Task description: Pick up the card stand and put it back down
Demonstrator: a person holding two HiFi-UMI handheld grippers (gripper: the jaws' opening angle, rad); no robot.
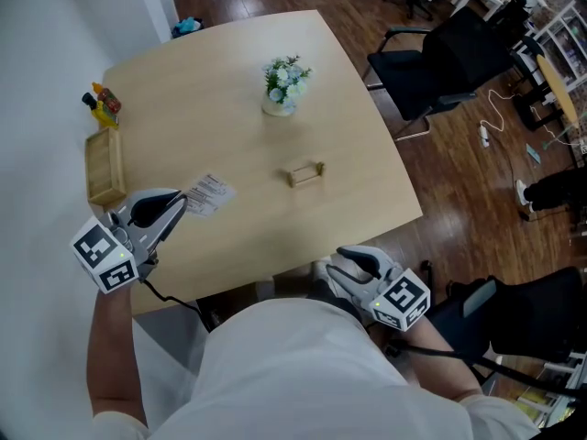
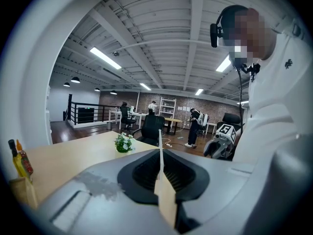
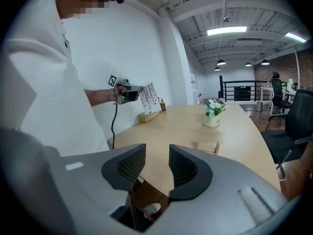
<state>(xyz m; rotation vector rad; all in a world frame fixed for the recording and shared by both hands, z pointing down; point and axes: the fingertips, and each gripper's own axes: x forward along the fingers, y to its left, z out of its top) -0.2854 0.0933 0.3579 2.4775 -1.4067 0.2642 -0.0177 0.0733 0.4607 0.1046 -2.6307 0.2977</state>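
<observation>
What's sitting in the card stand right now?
Nothing shows in the card stand; the card is clamped in the left gripper. The slot's inside is too small to see.

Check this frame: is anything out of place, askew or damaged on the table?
Nothing spilled or damaged. One oddity: the card stand sits empty in the middle of the table, while the left gripper is shut on a printed card, held well to its left in the head view.
</observation>
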